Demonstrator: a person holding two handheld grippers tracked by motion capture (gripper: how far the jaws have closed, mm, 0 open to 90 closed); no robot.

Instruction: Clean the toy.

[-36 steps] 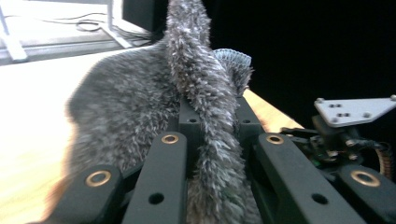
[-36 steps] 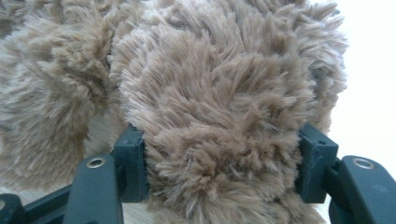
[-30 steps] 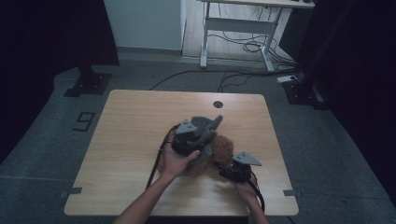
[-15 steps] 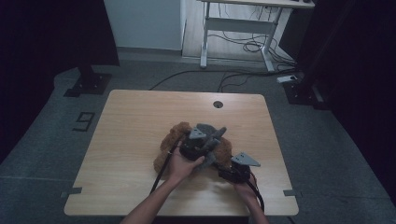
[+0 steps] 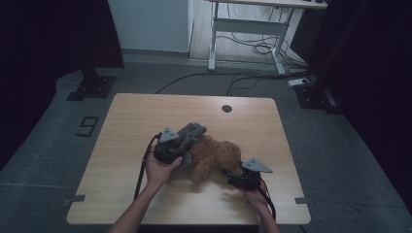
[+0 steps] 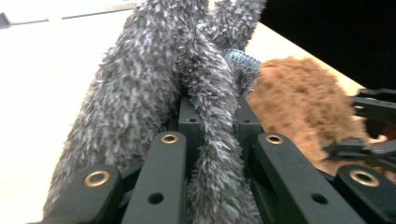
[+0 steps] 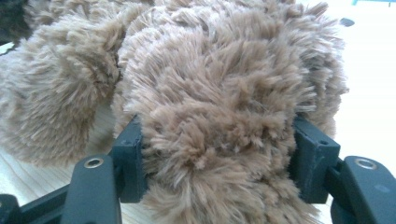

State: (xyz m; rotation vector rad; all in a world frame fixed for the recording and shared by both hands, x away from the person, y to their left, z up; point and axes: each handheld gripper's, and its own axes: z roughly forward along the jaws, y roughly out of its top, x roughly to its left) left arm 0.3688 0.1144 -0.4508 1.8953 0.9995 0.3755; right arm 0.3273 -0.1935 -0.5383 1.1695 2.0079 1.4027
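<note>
Grey plush piece [image 5: 190, 133] pinched tight in left tongs [image 5: 180, 145], just left of brown teddy bear [image 5: 216, 156]; right tongs [image 5: 232, 175] clamped on bear's right end.

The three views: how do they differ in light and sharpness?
High view: dim overall, the room around the table nearly black, the brown plush toy small yet sharp. Left gripper view: the tabletop is washed out to white and the grey plush cloth is soft with blur. Right gripper view: brown fur crisp in the centre, background overexposed.
</note>
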